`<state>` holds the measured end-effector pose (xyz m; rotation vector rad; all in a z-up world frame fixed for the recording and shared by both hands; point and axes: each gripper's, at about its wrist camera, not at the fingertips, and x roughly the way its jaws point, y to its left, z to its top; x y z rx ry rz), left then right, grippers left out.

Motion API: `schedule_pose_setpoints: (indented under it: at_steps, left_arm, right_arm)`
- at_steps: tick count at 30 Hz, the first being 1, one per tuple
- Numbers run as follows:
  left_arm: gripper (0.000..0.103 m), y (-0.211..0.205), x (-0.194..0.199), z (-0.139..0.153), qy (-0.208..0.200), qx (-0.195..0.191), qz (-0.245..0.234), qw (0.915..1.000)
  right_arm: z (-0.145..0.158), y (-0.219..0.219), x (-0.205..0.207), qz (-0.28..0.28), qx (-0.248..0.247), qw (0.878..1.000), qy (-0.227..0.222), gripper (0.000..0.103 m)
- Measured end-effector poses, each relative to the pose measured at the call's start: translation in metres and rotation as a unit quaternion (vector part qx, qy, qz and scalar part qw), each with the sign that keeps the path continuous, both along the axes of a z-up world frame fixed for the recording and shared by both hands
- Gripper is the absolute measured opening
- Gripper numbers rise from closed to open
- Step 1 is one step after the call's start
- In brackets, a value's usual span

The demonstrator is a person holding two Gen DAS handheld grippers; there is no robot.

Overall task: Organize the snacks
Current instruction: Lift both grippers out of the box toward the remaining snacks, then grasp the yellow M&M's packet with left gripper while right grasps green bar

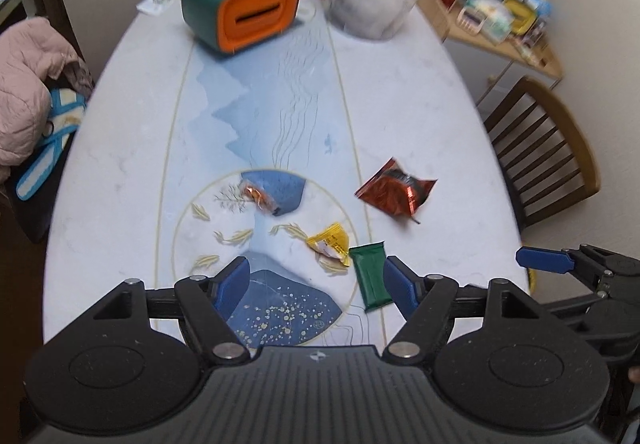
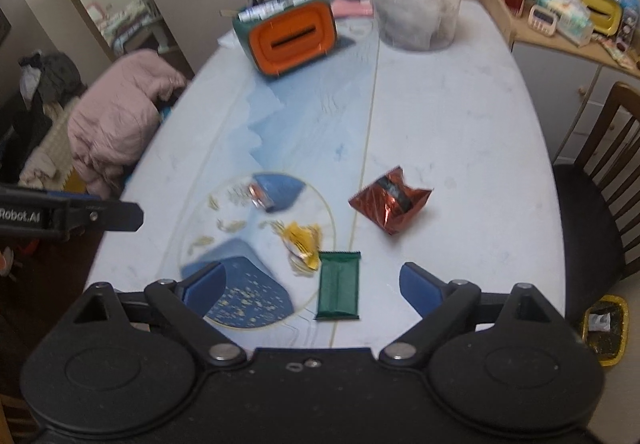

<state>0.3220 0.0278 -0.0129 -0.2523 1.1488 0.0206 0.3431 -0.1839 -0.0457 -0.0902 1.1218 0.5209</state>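
Black left gripper (image 1: 316, 282), blue-padded jaws, silver screws.

Four wrapped snacks lie on the table (image 2: 460, 124) toward its near edge: a flat green bar (image 2: 338, 284), a crumpled yellow packet (image 2: 302, 238) just beside it, a puffed red foil bag (image 2: 390, 202) nearer the right edge, and a small orange-silver sweet (image 2: 260, 196) farther in.

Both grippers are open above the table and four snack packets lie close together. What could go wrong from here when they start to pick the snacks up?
1. The yellow packet lies right beside the green packet, perhaps touching it; the right gripper closing on one may nudge or catch the other.
2. The small orange candy looks small and glossy, so the left gripper might let it slip.
3. The red packet is crumpled, so a pinch could crush it.
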Motion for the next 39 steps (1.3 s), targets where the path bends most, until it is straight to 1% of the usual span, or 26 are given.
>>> schedule_pose_setpoints:
  at_steps: [3,7,9,12,18,22,27,30,33,35,36,37,39]
  left_arm:
    - [0.073,-0.007,0.021,-0.027,0.028,-0.003,-0.002,0.9996]
    - [0.073,-0.018,0.045,-0.061,0.06,0.003,-0.008,0.9982]
    - [0.073,-0.021,0.056,-0.078,0.077,-0.001,-0.013,0.997]
    - [0.073,-0.026,0.069,-0.101,0.098,-0.005,-0.02,0.9949]
    - [0.073,-0.028,0.091,-0.14,0.131,-0.029,-0.007,0.991]
    - [0.073,-0.031,0.102,-0.159,0.144,-0.035,0.0,0.989]
    - [0.073,-0.033,0.112,-0.178,0.155,-0.029,0.008,0.9875]
    - [0.072,-0.031,0.116,-0.187,0.164,-0.04,0.017,0.9855]
    - [0.072,-0.032,0.118,-0.192,0.169,-0.044,0.017,0.9845]
    - [0.065,-0.033,0.118,-0.194,0.168,-0.044,0.016,0.9846]
    - [0.064,-0.034,0.118,-0.196,0.17,-0.044,0.017,0.9843]
    - [0.061,-0.034,0.119,-0.197,0.171,-0.044,0.019,0.9841]
    - [0.056,-0.033,0.119,-0.2,0.174,-0.046,0.023,0.9835]
  right_arm:
    - [-0.027,0.004,0.013,0.006,-0.012,1.0,0.025,0.092]
    - [-0.061,0.013,0.024,0.026,-0.033,0.998,0.05,0.091]
    - [-0.076,0.017,0.028,0.04,-0.04,0.996,0.063,0.089]
    - [-0.096,0.023,0.031,0.06,-0.052,0.994,0.074,0.086]
    - [-0.129,0.036,0.034,0.09,-0.072,0.989,0.089,0.08]
    - [-0.142,0.043,0.033,0.104,-0.082,0.988,0.084,0.076]
    - [-0.157,0.047,0.041,0.108,-0.096,0.986,0.086,0.072]
    - [-0.162,0.05,0.041,0.11,-0.104,0.985,0.085,0.069]
    - [-0.163,0.055,0.037,0.121,-0.119,0.983,0.066,0.068]
    - [-0.164,0.059,0.032,0.127,-0.133,0.981,0.052,0.064]
    - [-0.164,0.061,0.03,0.131,-0.142,0.98,0.044,0.061]
    - [-0.165,0.064,0.027,0.135,-0.15,0.979,0.037,0.059]
    - [-0.165,0.065,0.025,0.135,-0.15,0.979,0.033,0.055]
